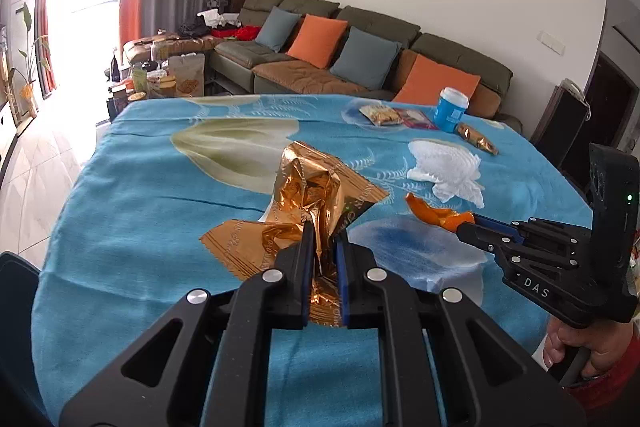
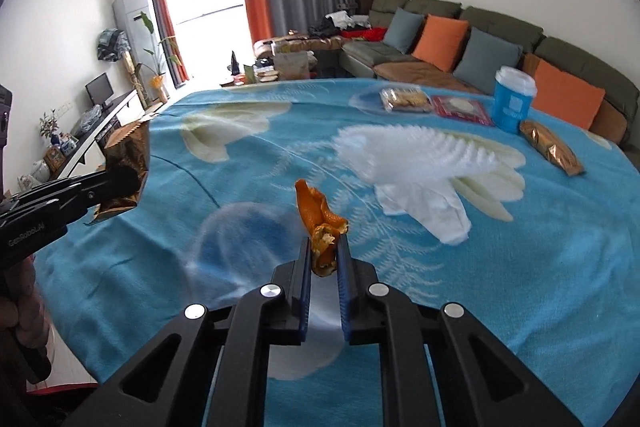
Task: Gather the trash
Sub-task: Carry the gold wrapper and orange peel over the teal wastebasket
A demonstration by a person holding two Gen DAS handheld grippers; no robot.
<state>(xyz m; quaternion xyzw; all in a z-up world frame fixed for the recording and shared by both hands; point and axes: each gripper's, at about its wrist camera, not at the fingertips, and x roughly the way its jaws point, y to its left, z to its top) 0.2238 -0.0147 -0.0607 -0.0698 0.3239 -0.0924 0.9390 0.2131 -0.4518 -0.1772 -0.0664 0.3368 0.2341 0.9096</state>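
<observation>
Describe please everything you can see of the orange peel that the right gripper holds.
The orange peel is a small curled strip, bright orange outside, with pale, ragged pith where it folds. It looks soft and limp. The right gripper is shut on its lower end, so the peel stands nearly upright, its pointed tip upward. It seems lifted off the blue floral cloth, with only the gripper touching it. In the left wrist view it sticks out sideways from that gripper, near the white tissue.

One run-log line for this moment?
left gripper: shut on gold wrapper | right gripper: shut on orange peel | crumpled tissue: on tablecloth
</observation>
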